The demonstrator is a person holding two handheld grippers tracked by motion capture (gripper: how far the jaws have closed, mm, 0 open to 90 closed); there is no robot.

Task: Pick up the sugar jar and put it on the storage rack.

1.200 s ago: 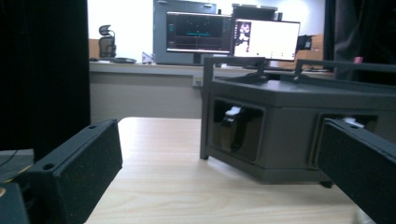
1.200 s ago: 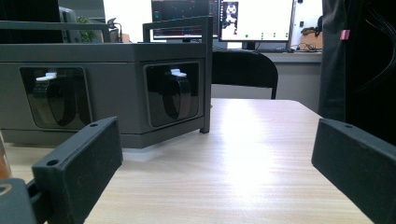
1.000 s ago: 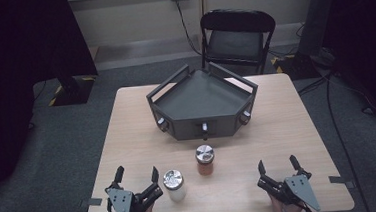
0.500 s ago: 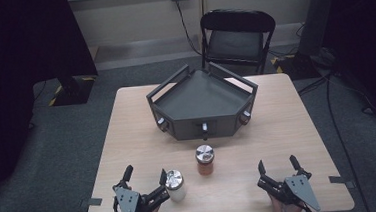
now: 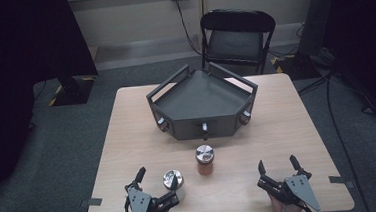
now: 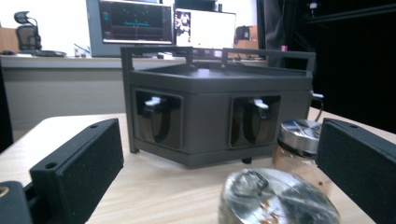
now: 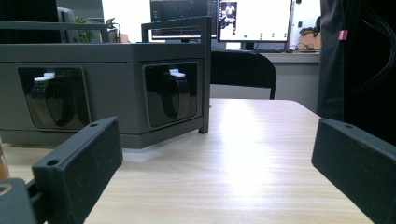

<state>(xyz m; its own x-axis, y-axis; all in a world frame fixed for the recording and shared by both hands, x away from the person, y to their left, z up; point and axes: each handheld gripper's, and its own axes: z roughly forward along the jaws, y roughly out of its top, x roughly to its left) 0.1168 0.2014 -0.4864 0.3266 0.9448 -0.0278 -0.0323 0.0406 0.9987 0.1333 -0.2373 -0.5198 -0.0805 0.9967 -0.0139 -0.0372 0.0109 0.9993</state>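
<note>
From up high, the left tool [image 5: 156, 180] sits wide open around a small jar [image 5: 173, 179] near the surface's [image 5: 128, 140] front edge. The right tool [image 5: 279, 171] gapes open too, holding nothing. In the left gripper view, the jar [image 6: 275, 198] sits between the jaws, nearer the right one. The right gripper view shows just bare wood between the open jaws.
</note>
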